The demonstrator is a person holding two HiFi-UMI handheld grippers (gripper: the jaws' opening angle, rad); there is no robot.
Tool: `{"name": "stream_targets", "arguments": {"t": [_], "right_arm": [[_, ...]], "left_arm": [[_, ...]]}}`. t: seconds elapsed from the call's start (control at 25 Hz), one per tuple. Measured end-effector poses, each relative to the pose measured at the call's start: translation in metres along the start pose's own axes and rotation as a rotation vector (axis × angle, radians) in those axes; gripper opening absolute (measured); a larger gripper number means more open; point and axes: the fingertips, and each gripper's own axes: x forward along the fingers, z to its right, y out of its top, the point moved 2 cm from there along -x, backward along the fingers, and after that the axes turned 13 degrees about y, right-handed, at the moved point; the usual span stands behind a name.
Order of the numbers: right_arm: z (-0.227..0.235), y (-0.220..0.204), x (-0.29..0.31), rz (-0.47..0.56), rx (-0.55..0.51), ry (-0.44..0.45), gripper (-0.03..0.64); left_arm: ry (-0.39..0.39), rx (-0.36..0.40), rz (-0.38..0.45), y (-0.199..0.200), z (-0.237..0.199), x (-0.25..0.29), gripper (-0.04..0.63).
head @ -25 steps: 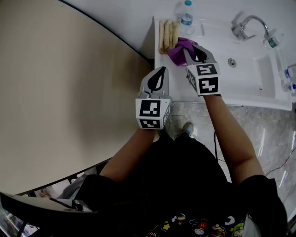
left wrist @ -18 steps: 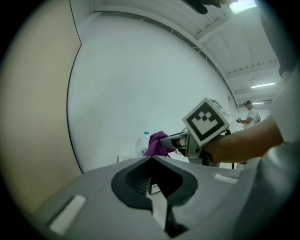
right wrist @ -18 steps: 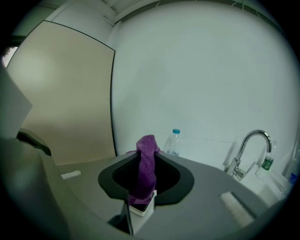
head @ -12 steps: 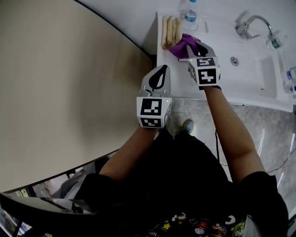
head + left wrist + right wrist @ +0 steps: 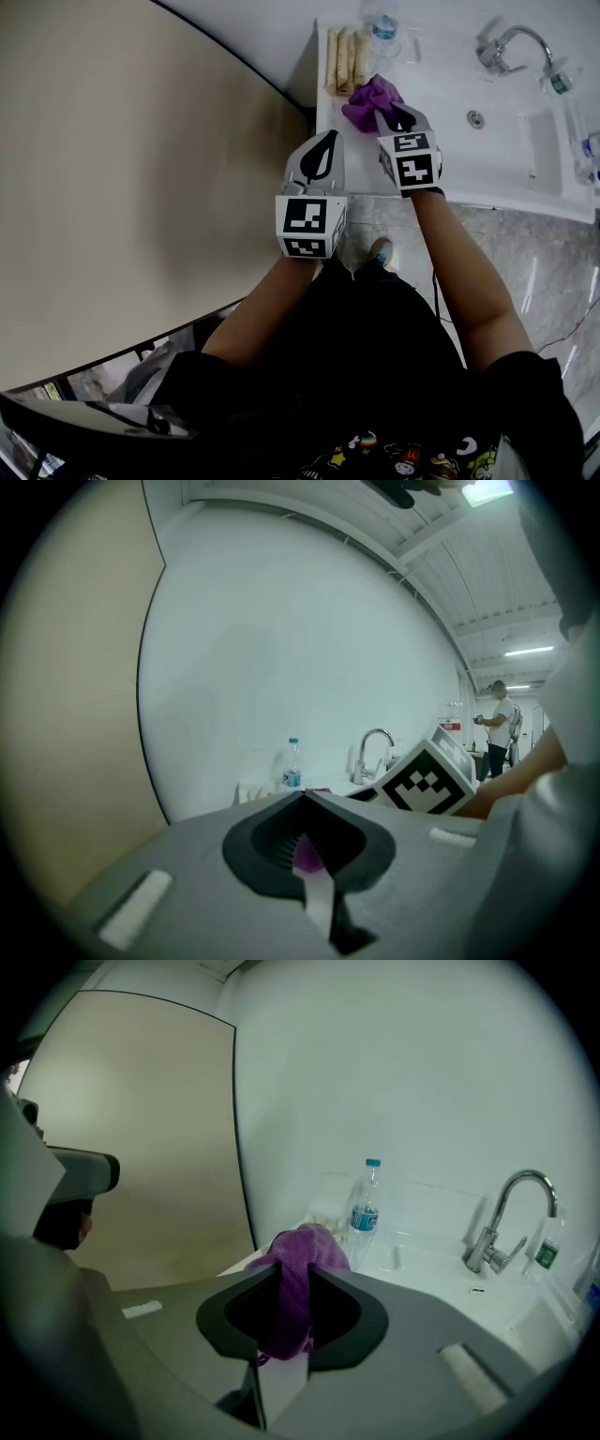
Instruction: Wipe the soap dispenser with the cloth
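My right gripper [image 5: 389,112] is shut on a crumpled purple cloth [image 5: 368,98] above the left part of the white washbasin counter [image 5: 441,155]. In the right gripper view the cloth [image 5: 302,1255] bulges up between the jaws of that gripper [image 5: 286,1283]. The soap dispenser [image 5: 555,82], a small bottle with a green label, stands to the right of the tap [image 5: 506,45], well away from the cloth; it also shows as the same dispenser [image 5: 547,1247] in the right gripper view. My left gripper [image 5: 325,141] hangs shut and empty off the counter's front left corner.
A water bottle [image 5: 380,28] and rolled beige towels [image 5: 344,58] stand at the counter's back left. The basin drain [image 5: 475,118] lies right of the cloth. A beige wall [image 5: 141,169] runs along the left. A person [image 5: 497,726] stands far off.
The right gripper with the cloth has shifted slightly toward the counter's front. The left gripper has hardly moved.
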Motion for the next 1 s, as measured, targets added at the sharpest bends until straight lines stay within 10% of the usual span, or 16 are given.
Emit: {"name": "stream_targets", "arguments": {"t": [1.0], "right_arm": [[-0.072,-0.015,0.02,-0.034,-0.037,0.211,0.098]], "left_arm": [[0.048,0.009,0.003,0.003,-0.013,-0.007,0.0]]}}
